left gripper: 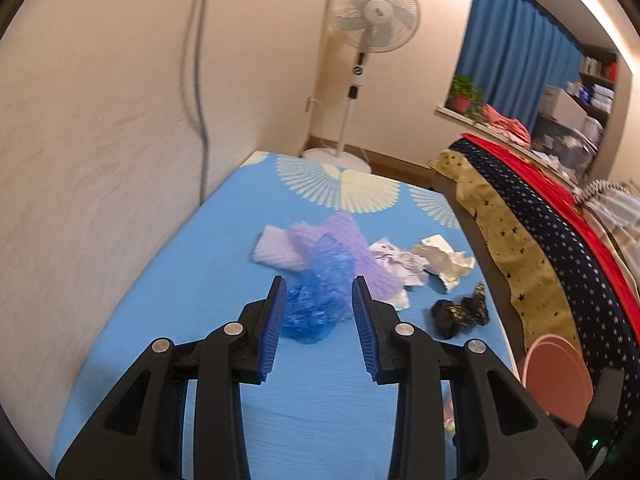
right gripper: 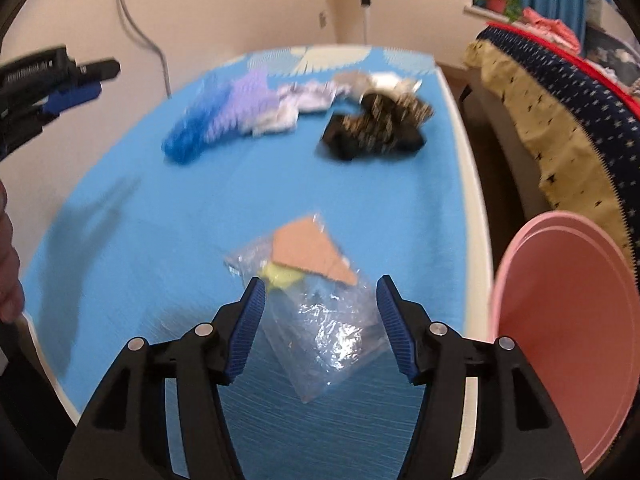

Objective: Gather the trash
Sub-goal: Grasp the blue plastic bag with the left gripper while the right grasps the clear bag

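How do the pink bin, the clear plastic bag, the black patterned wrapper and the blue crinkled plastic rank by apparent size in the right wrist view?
1. pink bin, cut off at the edge and close to the camera
2. clear plastic bag, also close
3. black patterned wrapper and blue crinkled plastic: alike, blurred and farther off, so unranked

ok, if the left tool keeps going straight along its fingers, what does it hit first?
Most likely the crumpled blue plastic, which lies right between the open left tool fingertips; the purple foam netting sits just behind it. Depth is unclear.
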